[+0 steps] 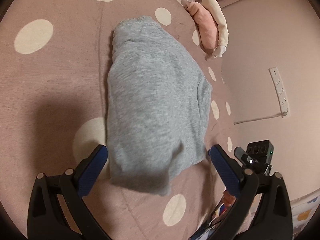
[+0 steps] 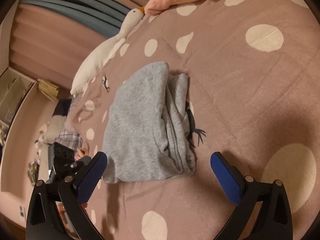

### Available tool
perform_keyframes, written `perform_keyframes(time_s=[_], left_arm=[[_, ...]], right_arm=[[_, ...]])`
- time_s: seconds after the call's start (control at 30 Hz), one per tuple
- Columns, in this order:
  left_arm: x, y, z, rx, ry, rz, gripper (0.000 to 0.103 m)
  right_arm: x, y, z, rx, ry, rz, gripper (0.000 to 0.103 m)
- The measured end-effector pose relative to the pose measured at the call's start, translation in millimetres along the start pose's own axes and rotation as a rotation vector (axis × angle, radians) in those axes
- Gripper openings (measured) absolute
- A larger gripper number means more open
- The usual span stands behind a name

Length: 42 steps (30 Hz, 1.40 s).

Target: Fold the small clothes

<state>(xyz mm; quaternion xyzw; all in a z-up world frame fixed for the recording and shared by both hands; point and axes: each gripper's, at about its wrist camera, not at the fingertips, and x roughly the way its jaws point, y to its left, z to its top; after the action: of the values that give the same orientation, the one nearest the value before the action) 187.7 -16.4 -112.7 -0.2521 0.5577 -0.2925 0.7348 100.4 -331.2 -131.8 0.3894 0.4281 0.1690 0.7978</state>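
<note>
A small grey knit garment [image 1: 154, 104] lies folded into a compact stack on the mauve bedspread with cream dots [image 1: 50, 84]. In the right wrist view the same garment [image 2: 140, 120] shows its layered folded edges on its right side. My left gripper [image 1: 158, 156] is open, its blue pads either side of the garment's near end, holding nothing. My right gripper [image 2: 159, 162] is open and empty, just short of the garment's near edge.
A folded pink garment [image 1: 204, 24] with a cream one [image 1: 218, 20] on it lies at the bed's far edge. A white goose plush [image 2: 104, 60] lies along the bed's left edge. A power strip [image 1: 280, 92] lies on the floor. The other gripper's body [image 1: 258, 156] is at right.
</note>
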Motion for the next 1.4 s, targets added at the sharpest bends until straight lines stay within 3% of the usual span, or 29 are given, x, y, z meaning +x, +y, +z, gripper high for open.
perform_keyframes(time_s=[0.23,0.63,1.4], left_arm=[[11.6,-0.4,10.2,-0.015,-0.006,0.019,0.103],[35.6,11.1,20.9,-0.033,0.019,0.063,0.103],[46.4,14.7,39.5,-0.014,-0.013,0.077,0.103]], right_arm=[[19.2,3.9,10.2,0.007,0.036,0.038,0.102],[58.3,9.9,23.2,-0.02,0.108,-0.003,0.102],[77.8,10.9,43.7,-0.046,0.12,-0.017,0.102]])
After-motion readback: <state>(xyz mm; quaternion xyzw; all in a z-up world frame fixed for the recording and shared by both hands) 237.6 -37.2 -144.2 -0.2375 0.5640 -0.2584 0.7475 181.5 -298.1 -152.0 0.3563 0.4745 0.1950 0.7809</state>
